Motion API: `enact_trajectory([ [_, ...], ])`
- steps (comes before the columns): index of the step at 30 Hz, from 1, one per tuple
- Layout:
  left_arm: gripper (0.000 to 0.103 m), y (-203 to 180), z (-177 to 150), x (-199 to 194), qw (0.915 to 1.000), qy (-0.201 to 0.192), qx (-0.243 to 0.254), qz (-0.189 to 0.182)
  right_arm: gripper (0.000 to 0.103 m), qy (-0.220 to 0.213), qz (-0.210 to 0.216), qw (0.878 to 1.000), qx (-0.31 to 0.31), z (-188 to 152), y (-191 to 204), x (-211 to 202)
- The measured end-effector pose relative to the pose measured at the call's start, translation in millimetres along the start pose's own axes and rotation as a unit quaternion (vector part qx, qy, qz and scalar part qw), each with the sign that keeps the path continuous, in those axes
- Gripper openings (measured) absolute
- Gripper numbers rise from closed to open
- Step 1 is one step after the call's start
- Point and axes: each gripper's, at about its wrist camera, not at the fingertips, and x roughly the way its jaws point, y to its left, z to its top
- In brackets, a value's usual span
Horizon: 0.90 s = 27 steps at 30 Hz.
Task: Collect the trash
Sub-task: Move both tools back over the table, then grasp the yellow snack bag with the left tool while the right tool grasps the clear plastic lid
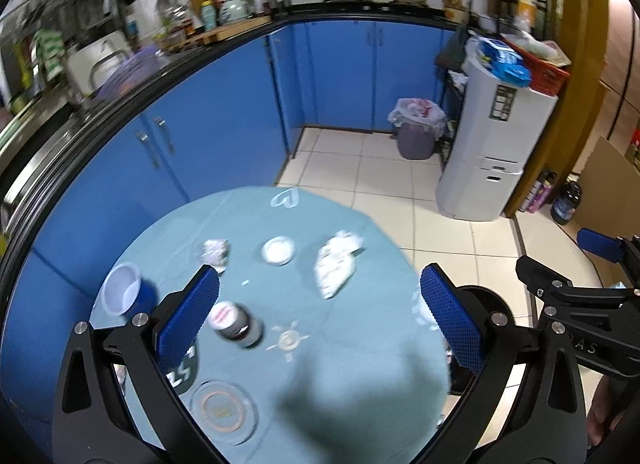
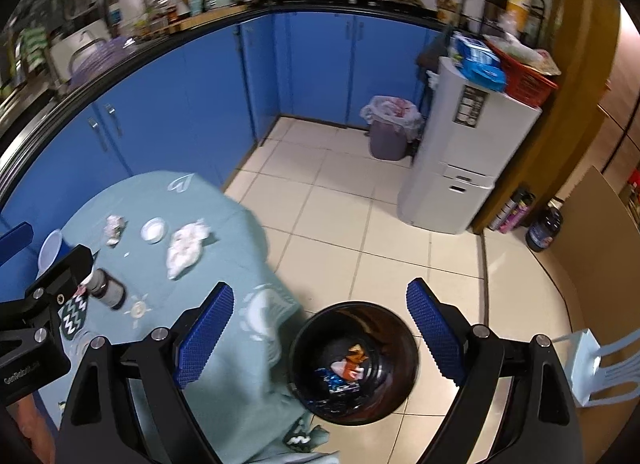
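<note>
Left gripper (image 1: 320, 304) spread wide and empty above the surface (image 1: 360, 344), right gripper (image 2: 320, 328) wide apart, empty, over the bin (image 2: 354, 360)

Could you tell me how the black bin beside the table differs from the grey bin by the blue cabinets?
The black bin has no liner; the grey bin wears a pale plastic bag folded over its rim. The black bin stands beside the table, below the open right gripper; the grey bin stands far off against the cabinets. Both stand upright on the tiles and hold trash.
</note>
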Motion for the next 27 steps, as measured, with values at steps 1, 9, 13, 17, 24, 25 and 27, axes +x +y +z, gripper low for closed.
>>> enact_trajectory([
  [1,0.099,8,-4,0,1.0000,0.002,-0.005,0.004,0.086,0.002,0.004,1.000,-0.005,-1,7,1],
  [9,0.099,90,-47,4,0.9960,0.042,-0.066,0.044,0.086,0.041,0.065,0.995,-0.060,-19,88,19],
  [13,0.099,129,-71,10,0.9906,0.069,-0.107,0.050,0.086,0.071,0.108,0.989,-0.076,-33,125,31],
  [17,0.099,163,-95,16,0.9846,0.087,-0.133,0.073,0.086,0.102,0.142,0.980,-0.096,-46,162,45],
  [24,0.099,228,-127,27,0.9750,0.106,-0.158,0.114,0.086,0.133,0.169,0.967,-0.135,-66,223,63],
  [25,0.099,237,-131,31,0.9741,0.111,-0.160,0.115,0.086,0.135,0.167,0.967,-0.138,-68,228,65],
  [27,0.099,247,-136,37,0.9737,0.119,-0.159,0.112,0.086,0.135,0.162,0.967,-0.142,-71,238,68],
])
